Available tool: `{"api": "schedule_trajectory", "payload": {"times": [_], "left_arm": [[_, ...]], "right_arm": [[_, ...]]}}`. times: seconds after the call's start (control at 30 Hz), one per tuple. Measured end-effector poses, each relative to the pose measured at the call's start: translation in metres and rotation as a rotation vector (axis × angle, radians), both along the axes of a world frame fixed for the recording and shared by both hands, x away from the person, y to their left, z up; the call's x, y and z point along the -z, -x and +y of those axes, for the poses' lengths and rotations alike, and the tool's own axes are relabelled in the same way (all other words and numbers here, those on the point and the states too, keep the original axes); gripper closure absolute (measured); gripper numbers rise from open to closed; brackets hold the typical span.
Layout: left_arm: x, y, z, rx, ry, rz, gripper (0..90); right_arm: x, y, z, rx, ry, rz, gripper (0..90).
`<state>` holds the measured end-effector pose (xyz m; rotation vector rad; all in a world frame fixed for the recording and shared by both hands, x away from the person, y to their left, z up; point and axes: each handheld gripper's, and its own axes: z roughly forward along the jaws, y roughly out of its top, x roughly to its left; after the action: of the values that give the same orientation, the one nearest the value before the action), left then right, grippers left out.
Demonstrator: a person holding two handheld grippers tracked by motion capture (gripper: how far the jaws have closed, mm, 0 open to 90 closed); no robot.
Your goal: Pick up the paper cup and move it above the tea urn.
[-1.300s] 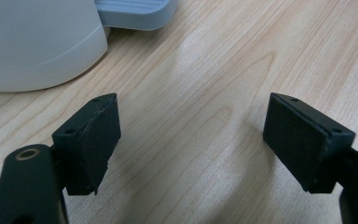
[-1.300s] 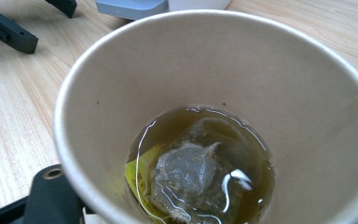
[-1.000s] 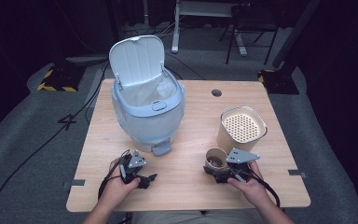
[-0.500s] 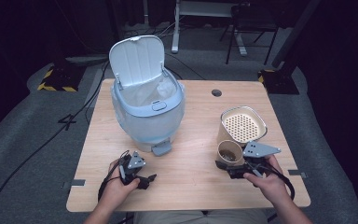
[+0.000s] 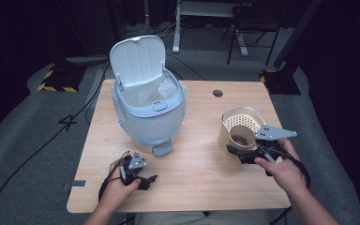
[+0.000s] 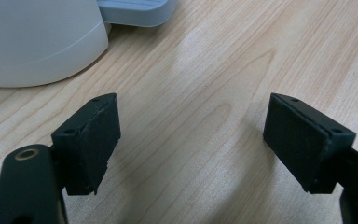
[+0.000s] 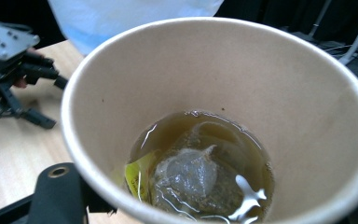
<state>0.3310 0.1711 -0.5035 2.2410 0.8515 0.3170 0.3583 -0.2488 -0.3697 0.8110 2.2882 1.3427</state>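
Two grippers are in your hands, one on each side of the wooden table [image 5: 197, 112]. Your right gripper [image 5: 248, 152] is pinching one paper cup [image 5: 240, 136] by its rim; one jaw shows at the outside of the wall in the right gripper view, and the cup [image 7: 223, 84] is very close to that camera. The cup is held in the air, just in front of the one beige strainer basket [image 5: 243, 119] at the right part of the table. It is tilted a little toward you. Inside the cup you have some brown tea [image 7: 200, 140] and one wet tea bag [image 7: 186, 175] with a yellow-green tag at its edge.

Your left gripper [image 5: 138, 176] rests low at the near left of the table with its jaws spread wide apart. Between them the left gripper view shows bare wood, nothing is held there.

One pale blue trash bin [image 5: 147, 112] stands at the middle left of the table. Its one lid [image 5: 138, 61] is open and stands up at the back, and one white bag lines the inside. One foot pedal [image 5: 161, 149] sticks out from its base toward you, near your left gripper.
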Motion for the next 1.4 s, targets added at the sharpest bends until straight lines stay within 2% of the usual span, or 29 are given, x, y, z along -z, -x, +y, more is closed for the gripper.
{"api": "schedule_trajectory", "payload": {"times": [0.07,0.23,0.37,0.47,0.63,0.87,0.97,1.2,1.4], "left_arm": [[0.0,0.0,0.0,0.001,0.0,0.001,19.1],[0.0,0.0,0.0,0.001,0.001,0.001,19.1],[0.0,0.0,0.0,0.001,0.0,0.001,18.9],[0.0,0.0,0.0,0.002,0.0,0.001,18.9],[0.0,-0.001,0.0,0.003,0.001,0.001,18.9],[0.0,-0.001,0.0,0.006,0.0,-0.001,18.6],[0.0,-0.001,0.0,0.006,0.0,-0.001,18.6],[0.0,-0.001,0.0,0.007,-0.001,-0.001,18.7],[0.0,-0.001,0.0,0.006,0.0,-0.001,18.6]], "right_arm": [[-0.003,-0.003,0.0,0.007,0.002,-0.002,28.9],[-0.02,-0.023,-0.002,0.057,0.027,-0.013,28.9],[-0.029,-0.037,-0.007,0.087,0.02,-0.021,28.8],[-0.031,-0.044,-0.01,0.1,0.024,-0.029,28.7],[-0.037,-0.062,-0.024,0.167,0.058,-0.037,28.6],[-0.038,-0.082,-0.047,0.226,0.054,-0.053,28.5],[-0.037,-0.089,-0.054,0.236,0.072,-0.07,28.4],[-0.034,-0.105,-0.065,0.223,0.091,-0.076,28.4],[-0.031,-0.11,-0.067,0.218,0.127,-0.093,28.4]]}}
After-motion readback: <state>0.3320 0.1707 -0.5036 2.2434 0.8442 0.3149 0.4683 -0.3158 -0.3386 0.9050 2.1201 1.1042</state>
